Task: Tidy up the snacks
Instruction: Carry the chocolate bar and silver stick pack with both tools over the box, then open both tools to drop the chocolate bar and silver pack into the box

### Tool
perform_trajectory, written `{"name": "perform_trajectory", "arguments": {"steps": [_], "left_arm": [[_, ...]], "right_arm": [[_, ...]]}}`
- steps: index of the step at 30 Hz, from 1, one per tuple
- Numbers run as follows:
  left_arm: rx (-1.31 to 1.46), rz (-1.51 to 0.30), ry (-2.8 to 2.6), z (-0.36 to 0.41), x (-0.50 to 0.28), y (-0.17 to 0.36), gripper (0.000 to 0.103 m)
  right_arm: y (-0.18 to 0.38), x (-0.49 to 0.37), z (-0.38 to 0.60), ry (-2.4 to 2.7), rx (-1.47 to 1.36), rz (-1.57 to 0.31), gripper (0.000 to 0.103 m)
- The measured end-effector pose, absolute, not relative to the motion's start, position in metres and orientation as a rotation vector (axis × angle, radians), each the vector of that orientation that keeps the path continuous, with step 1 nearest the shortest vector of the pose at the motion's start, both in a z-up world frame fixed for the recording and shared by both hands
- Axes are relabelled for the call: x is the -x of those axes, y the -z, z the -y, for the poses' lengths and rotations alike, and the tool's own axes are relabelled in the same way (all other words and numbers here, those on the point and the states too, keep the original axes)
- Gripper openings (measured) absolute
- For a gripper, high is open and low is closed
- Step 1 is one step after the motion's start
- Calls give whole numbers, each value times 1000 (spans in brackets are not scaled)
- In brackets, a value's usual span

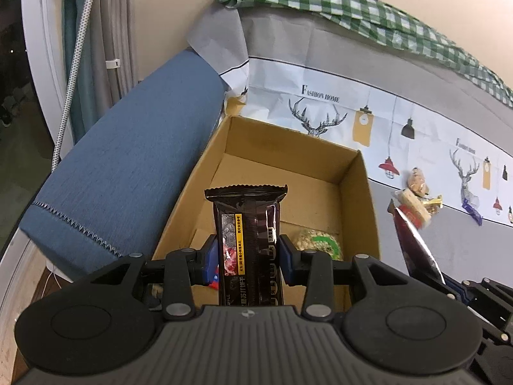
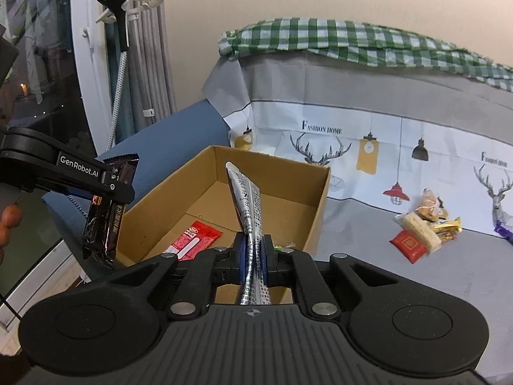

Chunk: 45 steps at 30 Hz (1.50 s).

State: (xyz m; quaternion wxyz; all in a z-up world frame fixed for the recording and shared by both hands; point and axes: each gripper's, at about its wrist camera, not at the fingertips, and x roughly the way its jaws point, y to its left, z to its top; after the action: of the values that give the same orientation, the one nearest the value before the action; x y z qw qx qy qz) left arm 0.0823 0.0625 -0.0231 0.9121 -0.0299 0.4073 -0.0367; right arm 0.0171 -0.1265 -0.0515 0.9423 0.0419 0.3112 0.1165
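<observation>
Between the left gripper (image 1: 248,258) pads, a dark snack bar (image 1: 248,240) is clamped upright; the cardboard box (image 1: 365,192) lies just beyond. A silver packet (image 2: 250,221) is pinched by the right gripper (image 2: 252,253) above the same box; loose snacks (image 2: 423,227) are seen off to its right.

the dark wrapper (image 1: 250,247) hides part of the box floor (image 1: 307,199); its lower end is behind the claw body. the loose snacks (image 1: 416,199) are blurred.

The room light is soft and a bit dim, the window (image 2: 38,73) is dark with small glints, and the edges bend round and look blurry.
</observation>
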Motion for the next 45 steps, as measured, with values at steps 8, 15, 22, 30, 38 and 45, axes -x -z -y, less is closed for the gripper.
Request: {"name": "perform_trajectory", "arguments": {"steps": [8,15,22,30,38,45], "left_arm": [[36,-889,52,-67,-126,50,43],[-7,-935,74,-60,-156,76,43],[-46,-973,69,-52,-177,95,43],[-62,-1004,36,-49,-200,111,51],[-129,-944,11,-53,-185,91,103],[-31,-1033,-25,-66,-109,86,103]], "right_arm": [[80,-71,109,-223,-136,-697,9],[104,-107,99,-222,-155,-736,9],[124,-132,96,-213,-164,-760,9],[142,-154,97,-188,-163,-780,10],[123,-169,104,-205,-137,-764,77],[103,-100,109,-248,-87,-811,91]]}}
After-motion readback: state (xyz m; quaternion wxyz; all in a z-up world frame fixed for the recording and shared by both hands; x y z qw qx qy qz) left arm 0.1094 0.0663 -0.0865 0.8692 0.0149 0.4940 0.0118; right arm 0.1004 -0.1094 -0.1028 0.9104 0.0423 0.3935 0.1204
